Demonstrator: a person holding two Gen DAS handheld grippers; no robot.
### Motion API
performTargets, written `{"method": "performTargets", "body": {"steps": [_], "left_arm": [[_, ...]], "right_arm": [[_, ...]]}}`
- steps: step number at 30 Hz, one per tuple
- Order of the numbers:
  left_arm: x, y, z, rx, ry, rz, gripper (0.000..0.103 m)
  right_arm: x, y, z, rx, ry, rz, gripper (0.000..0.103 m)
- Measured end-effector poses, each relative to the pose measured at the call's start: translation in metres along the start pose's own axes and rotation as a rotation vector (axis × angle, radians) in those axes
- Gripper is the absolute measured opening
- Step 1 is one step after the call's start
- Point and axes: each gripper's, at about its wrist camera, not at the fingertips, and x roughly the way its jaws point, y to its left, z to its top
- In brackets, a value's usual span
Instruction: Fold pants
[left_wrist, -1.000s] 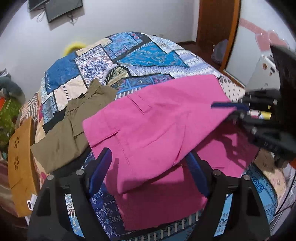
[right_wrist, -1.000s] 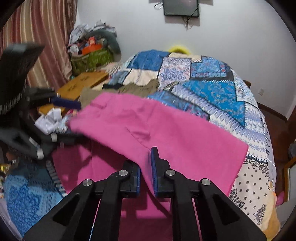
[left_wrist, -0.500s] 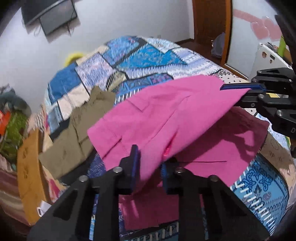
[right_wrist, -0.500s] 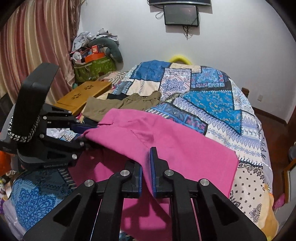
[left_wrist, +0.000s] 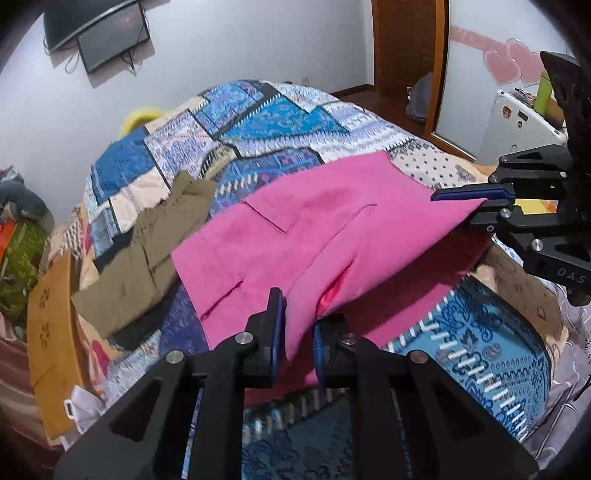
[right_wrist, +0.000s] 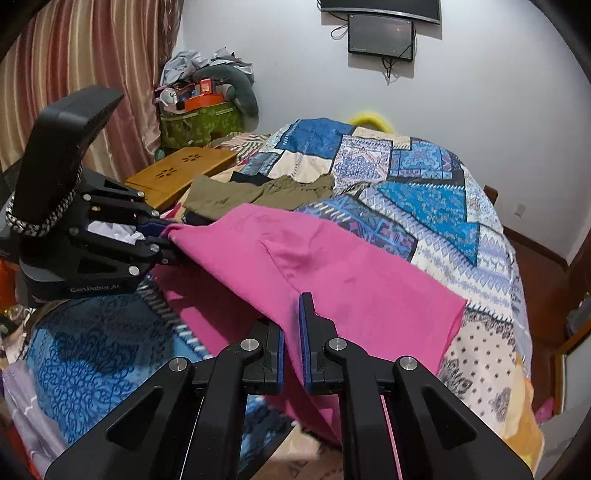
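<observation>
Patchwork-covered bed (left_wrist: 280, 122), pink pants (left_wrist: 332, 229), olive garment (left_wrist: 147, 254) on it

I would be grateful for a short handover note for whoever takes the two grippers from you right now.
Left gripper: jaws have just been closing and now pinch the near edge of the pink pants.
Right gripper: shut on the pink pants at another point along the same edge.
Pants: on the patchwork bedspread, near part lifted and draped over towards the far side, a lower layer still flat underneath.
Beside them on the bed lies an olive garment, untouched.
Done: both grips taken, fold begun.
Left: carry the held edge across, lay it down, let go, finish folding.
</observation>
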Motion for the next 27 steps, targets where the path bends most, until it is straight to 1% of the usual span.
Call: {"method": "performTargets", "body": {"steps": [6,8,11,13,14,15,16,19,21,22,24,27], "left_arm": [[0.006,-0.007,-0.013,-0.006,0.034,-0.017,0.015],[0.006,-0.008,-0.015,-0.014,0.049,-0.017,0.016],[0.002,-0.012,-0.02,-0.005,0.065,-0.013,0.025],[-0.002,-0.013,-0.024,-0.005,0.066,-0.02,0.041],[-0.005,-0.013,-0.026,-0.007,0.064,-0.025,0.045],[-0.008,-0.014,-0.027,-0.008,0.062,-0.027,0.05],[-0.011,-0.013,-0.028,-0.011,0.058,-0.03,0.052],[-0.022,-0.01,-0.028,-0.031,0.041,-0.052,0.052],[-0.031,-0.005,-0.023,-0.062,0.018,-0.082,0.053],[-0.035,-0.002,-0.02,-0.076,0.003,-0.091,0.055],[-0.04,0.002,-0.012,-0.097,-0.028,-0.084,0.061],[-0.039,0.006,0.0,-0.12,-0.051,-0.072,0.062]], "right_arm": [[0.006,0.0,-0.016,0.053,0.043,0.028,0.007],[0.008,0.001,-0.022,0.074,0.058,0.036,0.007],[0.008,0.0,-0.027,0.125,0.078,0.054,0.008],[0.005,-0.001,-0.03,0.159,0.086,0.068,0.013],[0.003,-0.001,-0.031,0.175,0.084,0.072,0.015],[-0.001,-0.002,-0.032,0.192,0.079,0.08,0.019],[-0.005,0.0,-0.033,0.199,0.076,0.086,0.024],[-0.019,0.004,-0.032,0.201,0.047,0.095,0.033],[-0.026,0.006,-0.029,0.2,0.026,0.1,0.037],[-0.03,0.007,-0.027,0.2,0.013,0.103,0.039],[-0.034,0.007,-0.023,0.211,-0.005,0.093,0.04],[-0.03,0.002,-0.017,0.249,-0.015,0.108,0.041]]}}
